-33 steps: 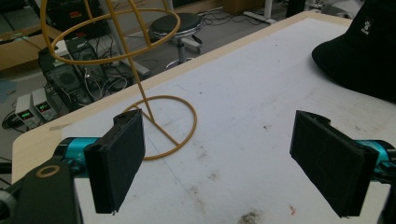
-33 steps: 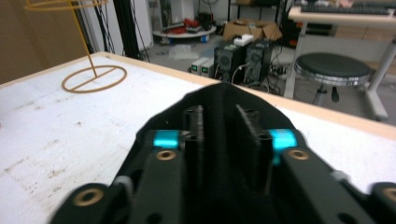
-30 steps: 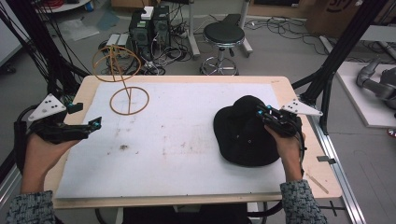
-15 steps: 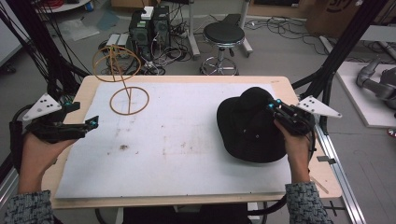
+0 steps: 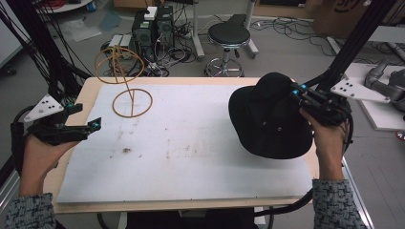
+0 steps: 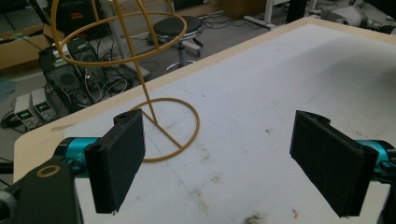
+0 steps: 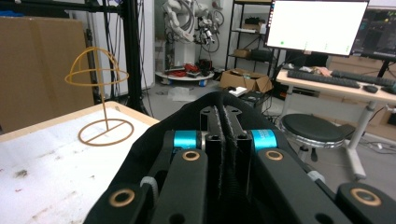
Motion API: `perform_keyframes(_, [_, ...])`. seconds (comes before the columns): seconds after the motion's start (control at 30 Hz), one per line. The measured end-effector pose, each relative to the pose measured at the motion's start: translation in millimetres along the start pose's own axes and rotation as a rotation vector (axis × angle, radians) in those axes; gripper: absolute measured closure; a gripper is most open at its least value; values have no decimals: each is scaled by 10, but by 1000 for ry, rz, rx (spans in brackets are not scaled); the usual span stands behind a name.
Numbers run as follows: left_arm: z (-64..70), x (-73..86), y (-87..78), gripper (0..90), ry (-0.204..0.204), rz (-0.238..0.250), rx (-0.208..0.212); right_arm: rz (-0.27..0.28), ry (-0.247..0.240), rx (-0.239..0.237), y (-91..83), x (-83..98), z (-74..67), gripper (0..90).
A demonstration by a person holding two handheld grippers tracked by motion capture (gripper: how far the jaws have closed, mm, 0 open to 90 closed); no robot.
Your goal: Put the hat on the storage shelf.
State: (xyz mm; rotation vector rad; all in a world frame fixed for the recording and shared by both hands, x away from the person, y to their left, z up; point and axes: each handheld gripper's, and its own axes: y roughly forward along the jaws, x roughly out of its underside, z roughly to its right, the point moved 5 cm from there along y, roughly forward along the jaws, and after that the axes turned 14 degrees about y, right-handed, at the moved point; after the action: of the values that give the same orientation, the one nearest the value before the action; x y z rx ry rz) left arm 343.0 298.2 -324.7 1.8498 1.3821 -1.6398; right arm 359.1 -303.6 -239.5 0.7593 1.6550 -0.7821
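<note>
A black brimmed hat point(image 5: 270, 119) hangs tilted above the right side of the white-topped table point(image 5: 191, 143). My right gripper point(image 5: 297, 93) is shut on its brim at the far right edge; in the right gripper view the jaws point(image 7: 225, 121) are pinched together on the black fabric point(image 7: 154, 135). A yellow wire hat stand point(image 5: 132, 102) rises at the table's far left, its dome overhanging the back edge. My left gripper point(image 5: 85, 114) hovers open over the left edge, short of the stand point(image 6: 148, 100), with nothing between its pads point(image 6: 219, 158).
A black round stool point(image 5: 228, 34) and electronics boxes with cables point(image 5: 153, 24) sit on the floor behind the table. Black frame struts point(image 5: 353, 43) slant up past the right rear corner. A small dark stain point(image 5: 126, 150) marks the mat.
My right gripper has risen and drawn slightly right with the hat, lifting it off the mat and tilting it. The left gripper has stayed put.
</note>
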Motion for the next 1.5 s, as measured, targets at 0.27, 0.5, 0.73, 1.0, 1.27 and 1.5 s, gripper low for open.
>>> perform_keyframes(0.27, [-16, 10, -13, 187, -11, -1, 0, -8, 14, -59, 36, -468, 40, 888])
perform_keyframes(0.5, [-22, 20, -6, 188, -20, -6, 4, -26, -12, -80, 139, -867, 49, 888])
perform_keyframes(0.73, [-42, 25, -19, 190, -21, -5, 0, -49, -36, -95, 294, -1208, 37, 888])
perform_keyframes(1.0, [-74, 57, -24, 189, -34, -7, -4, -37, -60, -155, 575, -1514, -90, 888])
perform_keyframes(1.27, [-76, 88, 9, 190, -44, -13, 1, -39, -59, -206, 952, -1749, -215, 888])
perform_keyframes(1.5, [-85, 106, 13, 190, -43, -19, -5, -34, -31, -262, 1339, -1855, -346, 888])
